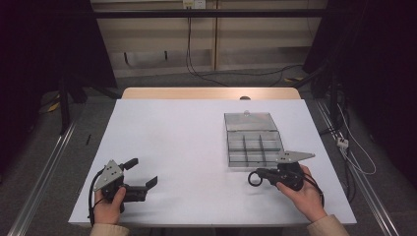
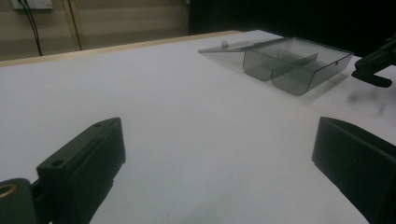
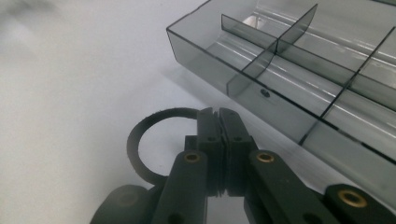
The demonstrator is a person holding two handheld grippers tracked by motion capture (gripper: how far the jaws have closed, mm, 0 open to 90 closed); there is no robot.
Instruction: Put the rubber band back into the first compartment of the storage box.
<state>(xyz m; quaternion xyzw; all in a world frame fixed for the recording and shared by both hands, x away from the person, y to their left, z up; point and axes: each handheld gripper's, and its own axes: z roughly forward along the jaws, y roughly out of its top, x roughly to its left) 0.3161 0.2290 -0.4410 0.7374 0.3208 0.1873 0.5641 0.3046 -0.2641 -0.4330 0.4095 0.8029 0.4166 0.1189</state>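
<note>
A clear grey compartment box (image 1: 254, 142) with its lid open sits right of the table's middle; it also appears in the left gripper view (image 2: 294, 63) and the right gripper view (image 3: 299, 70). My right gripper (image 1: 259, 176) is shut on a black rubber ring (image 1: 254, 178), just in front of the box's near edge. In the right gripper view the ring (image 3: 140, 140) is pinched between the closed jaws (image 3: 219, 122). My left gripper (image 1: 142, 173) stands wide open at the front left with nothing between its jaws (image 2: 215, 158).
The white table (image 1: 177, 137) has a wooden strip along its far edge. Dark floor, cables and metal rails surround it. The box's compartments look empty.
</note>
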